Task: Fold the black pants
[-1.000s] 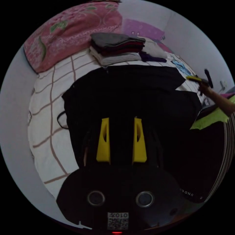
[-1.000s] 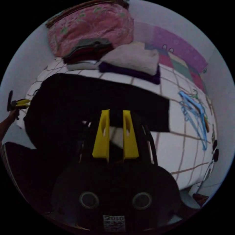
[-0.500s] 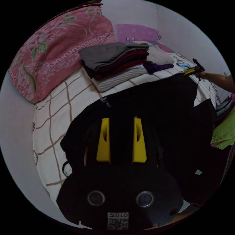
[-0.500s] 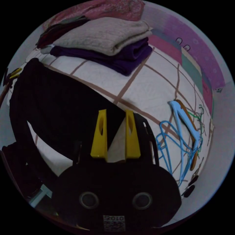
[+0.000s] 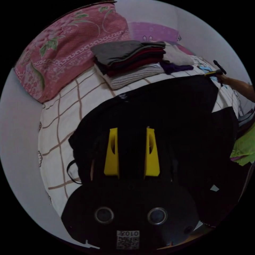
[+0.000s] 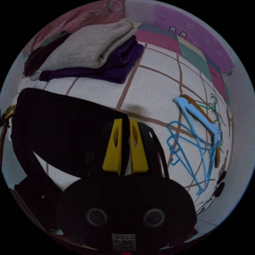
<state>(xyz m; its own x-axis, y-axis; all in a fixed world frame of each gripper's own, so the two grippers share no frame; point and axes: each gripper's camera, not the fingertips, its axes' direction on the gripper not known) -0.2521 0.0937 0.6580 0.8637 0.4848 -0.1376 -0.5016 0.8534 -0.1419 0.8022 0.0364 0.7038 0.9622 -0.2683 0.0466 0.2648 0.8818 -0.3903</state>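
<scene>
The black pants (image 5: 164,106) lie spread across the checked bed sheet (image 5: 61,119). My left gripper (image 5: 132,129) hovers over their near part, open, with dark cloth under and between the yellow jaws. Far right in the left gripper view, a hand holds the right gripper (image 5: 212,73) at the pants' far edge. In the right gripper view, my right gripper (image 6: 125,120) has its jaws nearly together on the corner of the black pants (image 6: 66,127). The left gripper (image 6: 9,111) peeks in at the left rim there.
A pink floral pillow (image 5: 66,45) and a stack of folded clothes (image 5: 130,61) sit at the bed's head. A folded beige and purple pile (image 6: 87,53) lies beside the pants. Blue hangers (image 6: 196,135) lie tangled on the sheet. Green cloth (image 5: 243,148) is at the right.
The right gripper's jaws have closed in on the pants' corner. Both views shifted with the hands; the left jaws stay apart as before.
</scene>
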